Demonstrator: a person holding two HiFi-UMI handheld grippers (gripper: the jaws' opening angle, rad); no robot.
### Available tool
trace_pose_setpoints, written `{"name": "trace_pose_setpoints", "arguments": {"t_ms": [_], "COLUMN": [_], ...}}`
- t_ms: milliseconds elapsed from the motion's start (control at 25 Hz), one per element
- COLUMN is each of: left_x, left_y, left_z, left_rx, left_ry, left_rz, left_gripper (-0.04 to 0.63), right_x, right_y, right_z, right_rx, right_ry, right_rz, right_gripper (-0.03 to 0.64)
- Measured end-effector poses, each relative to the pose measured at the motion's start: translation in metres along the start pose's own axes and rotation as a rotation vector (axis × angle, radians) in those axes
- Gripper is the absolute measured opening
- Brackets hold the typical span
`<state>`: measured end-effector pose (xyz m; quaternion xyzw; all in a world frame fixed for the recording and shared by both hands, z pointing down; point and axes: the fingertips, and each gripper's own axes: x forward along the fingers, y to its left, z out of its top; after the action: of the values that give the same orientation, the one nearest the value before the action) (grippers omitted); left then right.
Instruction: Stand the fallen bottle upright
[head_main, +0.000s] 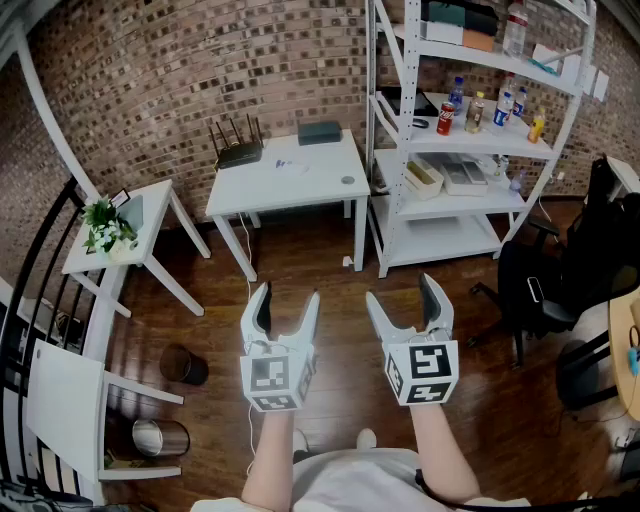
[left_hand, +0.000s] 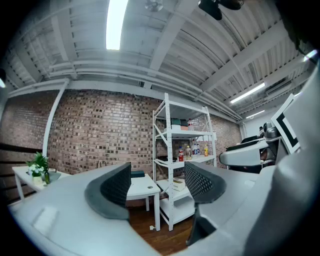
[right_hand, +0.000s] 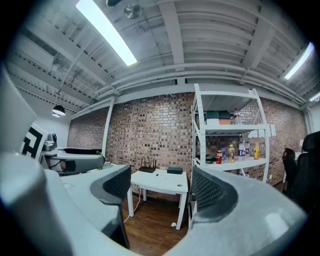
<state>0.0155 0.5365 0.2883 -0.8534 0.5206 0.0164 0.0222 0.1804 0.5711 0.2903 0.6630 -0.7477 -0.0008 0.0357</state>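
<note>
Two claws, one search: the left claw (head_main: 287, 297) and the right claw (head_main: 402, 292) are held out level over the wooden floor (head_main: 330, 300). Each is spread wide, with nothing between its jaws but distant furniture. Both stand well apart from the white shelf unit (head_main: 490, 138) against the brick wall.

The only bottles in sight are on that shelf unit. A row of bottles (head_main: 505, 105) stands on its middle shelf beside a red can (head_main: 446, 117), and as far as can be told all of them are upright. The fallen bottle cannot be picked out with certainty. A small pale object (head_main: 515, 182) at the right end of the shelf below the row may be it, but it is too small to tell, so its long axis cannot be read either.

What the coming move turns on is direction. The shelf unit lies ahead of the claws and off to their right, past the white counter (head_main: 290, 180) that sits just left of the shelf unit. The right claw is on the shelf unit's side and looks the nearer of the two. It will probably take the reach once the person has closed the gap.
</note>
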Motion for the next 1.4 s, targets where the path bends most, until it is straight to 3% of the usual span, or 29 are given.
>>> {"name": "trace_pose_setpoints", "arguments": {"t_ms": [120,200,400,720,1000,1240,1400], "left_x": [0.000,0.003,0.015,0.085,0.180,0.216,0.232], "left_y": [-0.011,-0.020,-0.015,0.038,0.107,0.180,0.200], "left_z": [-0.003,-0.011,-0.028,-0.050,-0.033,-0.038,-0.059], "left_rx": [0.002,-0.004,-0.001,-0.040,-0.043,-0.070,-0.089], "left_ry": [0.000,0.019,0.079,0.107,0.073,0.076,0.101], "left_rz": [0.026,0.030,0.032,-0.007,-0.077,-0.081,-0.074], "left_gripper": [0.341,0.337,0.337,0.337,0.331,0.322,0.322], "right_x": [-0.005,-0.006,0.012,0.098,0.212,0.282,0.316], "right_y": [-0.007,-0.015,-0.023,0.002,0.012,0.053,0.062], "right_z": [-0.006,-0.010,-0.019,-0.039,-0.004,-0.007,-0.021], "right_rx": [-0.001,0.016,0.029,0.007,-0.005,-0.023,-0.007], "right_ry": [0.005,-0.006,-0.011,0.035,0.030,0.078,0.114], "right_rz": [0.042,0.058,0.062,0.082,0.055,0.065,0.105], "right_gripper": [0.363,0.316,0.314,0.314,0.314,0.314,0.314]}}
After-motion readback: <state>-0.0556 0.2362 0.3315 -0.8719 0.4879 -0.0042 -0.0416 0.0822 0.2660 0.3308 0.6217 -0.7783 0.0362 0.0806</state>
